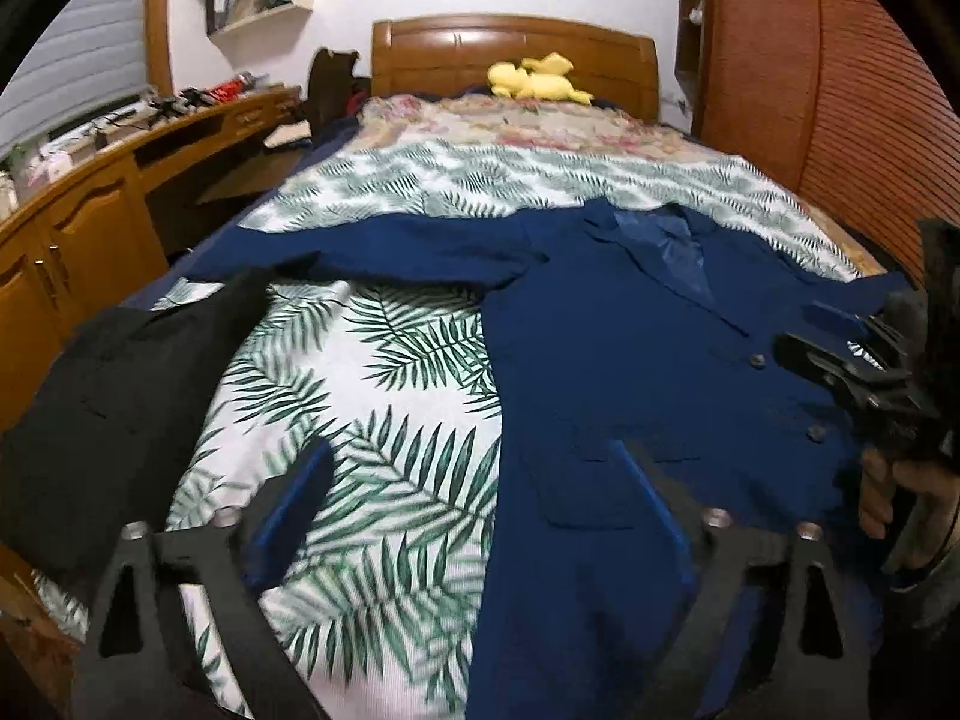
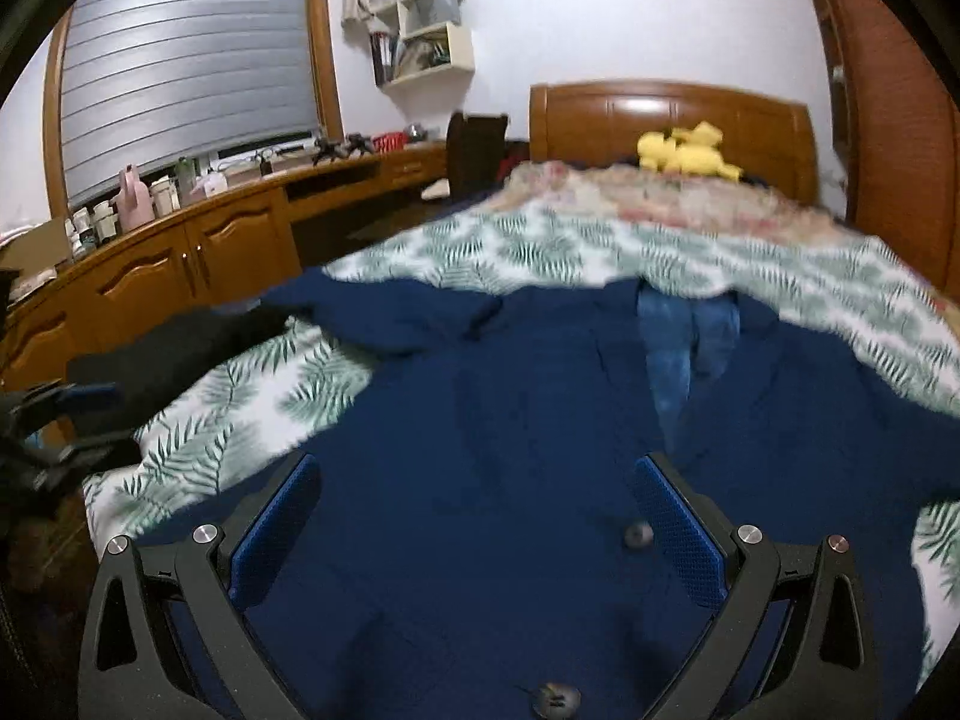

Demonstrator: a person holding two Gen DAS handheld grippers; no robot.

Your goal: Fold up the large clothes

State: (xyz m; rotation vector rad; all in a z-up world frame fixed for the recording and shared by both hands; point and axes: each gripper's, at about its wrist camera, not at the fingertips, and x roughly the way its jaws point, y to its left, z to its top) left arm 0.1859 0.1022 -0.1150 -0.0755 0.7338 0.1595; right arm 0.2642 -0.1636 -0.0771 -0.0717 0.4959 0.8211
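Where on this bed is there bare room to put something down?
Free: leaf-print sheet between the dark blue jacket, its outstretched sleeve and the black garment; also the leafy strip beyond the sleeve, before the floral blanket. Crowded: the jacket's side and the headboard end with the yellow plush toy.

Blk gripper (image 2: 477, 516), blue pads (image 2: 678, 534), silver screws (image 2: 750, 534)

spread flat on the bedcover (image 1: 390, 360), a jacket (image 1: 600, 330), one sleeve (image 1: 372, 246) stretched out leftward; left of it a second garment (image 1: 120, 396) at the bed's edge; behind, a plush toy (image 1: 534, 79) against the headboard (image 1: 444, 48); further left, a desk (image 2: 240, 222).
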